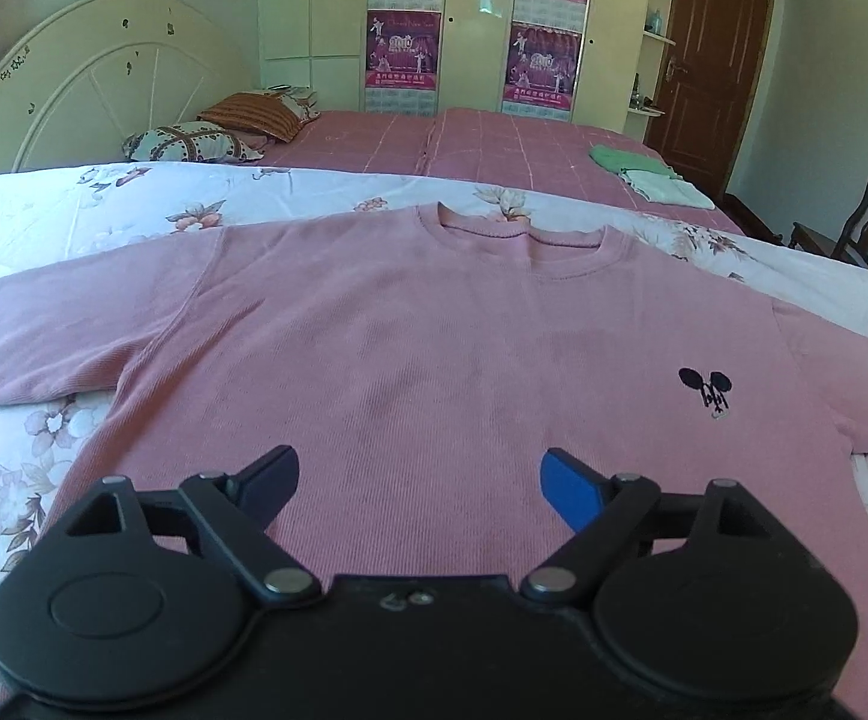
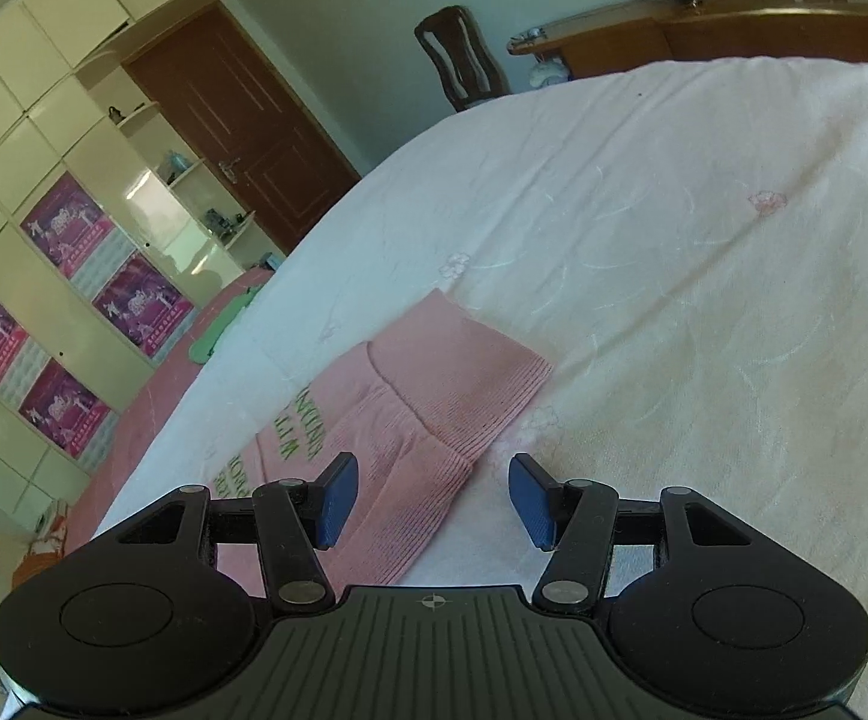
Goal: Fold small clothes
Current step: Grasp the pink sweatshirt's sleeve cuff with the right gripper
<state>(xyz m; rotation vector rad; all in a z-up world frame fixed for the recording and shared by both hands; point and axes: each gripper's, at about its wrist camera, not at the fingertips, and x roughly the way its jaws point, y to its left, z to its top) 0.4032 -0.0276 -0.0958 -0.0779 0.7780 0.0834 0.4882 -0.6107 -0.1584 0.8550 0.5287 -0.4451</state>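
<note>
- You have one pink sweater (image 1: pixel 434 348) spread flat on the floral quilt (image 1: pixel 74 204) of the bed, front side up, with both sleeves stretched out to the sides and the collar pointing away from you.
- One small black embroidered logo (image 1: pixel 705 391) sits on the chest of this sweater.
- Your left gripper (image 1: pixel 420 483) hangs over the lower part of the sweater; its fingers (image 1: pixel 571 489) stand wide apart and nothing is between them.
- Your right gripper (image 2: pixel 431 501) is above a second pink garment (image 2: pixel 434 396), already folded, which lies on the white bedcover (image 2: pixel 673 240); green letters are printed on it, but you cannot read them well.
- The right fingers (image 2: pixel 338 501) are moderately apart, not pressing anything; the ribbed edge of the folded garment lies under the gap between them.
- Only the left view shows the spread sweater, two pillows (image 1: pixel 224 129) near one headboard (image 1: pixel 104 84), and four purple posters on the wardrobe (image 1: pixel 475 24).
- Only the right view shows the folded pink garment and one wooden desk (image 2: pixel 733 36) behind the bed.
- Both views show one brown door (image 1: pixel 709 60), one dark wooden chair (image 2: pixel 463 57) and one small pile of green clothes (image 1: pixel 637 171) on the pink checked sheet.
</note>
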